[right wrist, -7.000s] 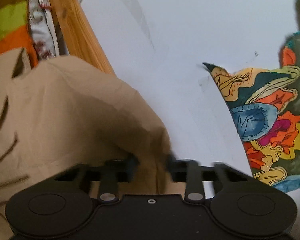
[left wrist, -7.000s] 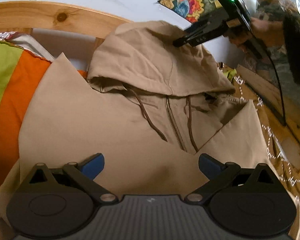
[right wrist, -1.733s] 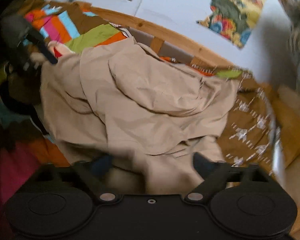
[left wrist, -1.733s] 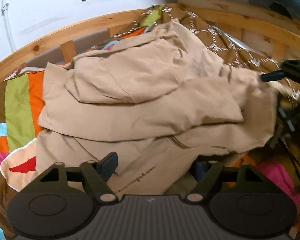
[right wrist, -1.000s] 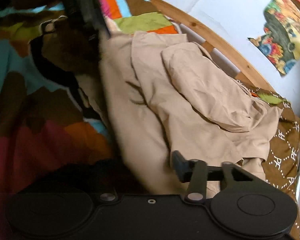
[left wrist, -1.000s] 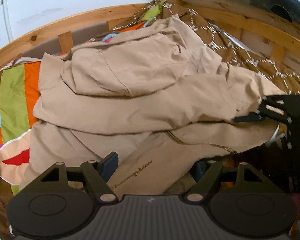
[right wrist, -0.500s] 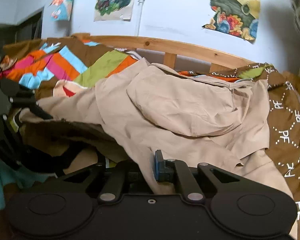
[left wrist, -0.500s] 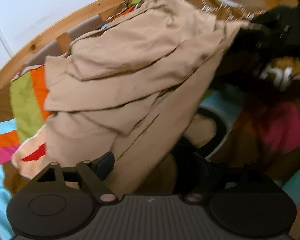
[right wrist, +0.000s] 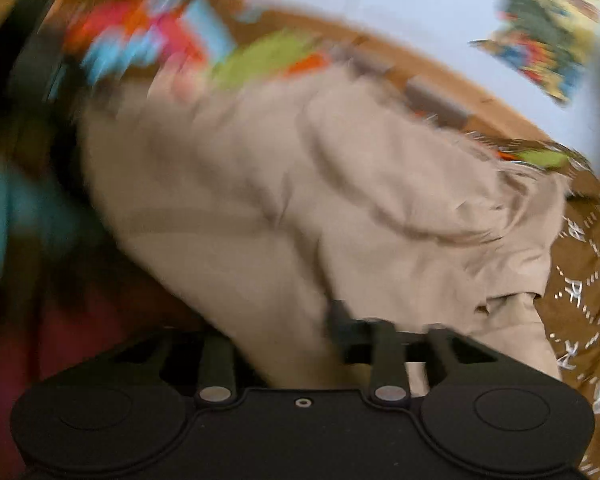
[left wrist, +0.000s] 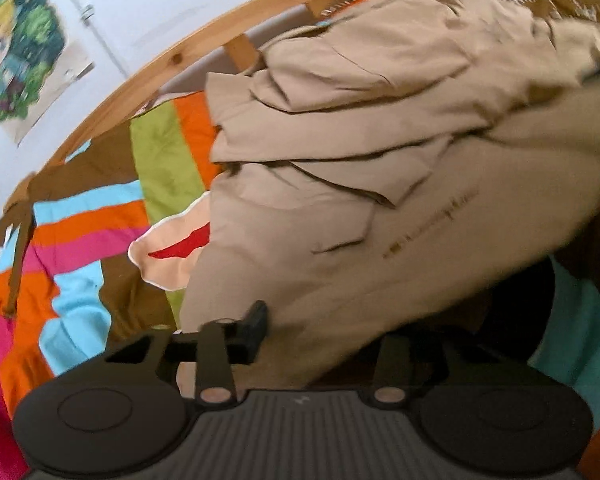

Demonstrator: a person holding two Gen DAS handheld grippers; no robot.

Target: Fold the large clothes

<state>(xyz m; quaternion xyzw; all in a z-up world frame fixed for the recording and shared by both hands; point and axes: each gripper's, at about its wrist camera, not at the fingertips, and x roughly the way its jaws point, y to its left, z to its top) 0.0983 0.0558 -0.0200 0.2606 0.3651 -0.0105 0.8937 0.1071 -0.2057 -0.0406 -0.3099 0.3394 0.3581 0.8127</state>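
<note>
Both hand-held grippers, left [left wrist: 300, 332] and right [right wrist: 296, 344], are pinching the beige hooded jacket's [left wrist: 380, 200] hem above the bed's striped blanket [left wrist: 80, 232]; thin bites risk slipping, collapsing the folded layers.

Beige jacket [right wrist: 300, 208] hides, seemingly, one finger of each hand-held gripper.

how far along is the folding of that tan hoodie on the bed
Roughly midway. The hoodie lies bunched in overlapping layers on the striped blanket, so some folds look made. In hand: the left gripper and right gripper each pinch its near edge and appear to be lifting it; the right view is blurred. Left: lay that edge over and flatten the bundle.
</note>
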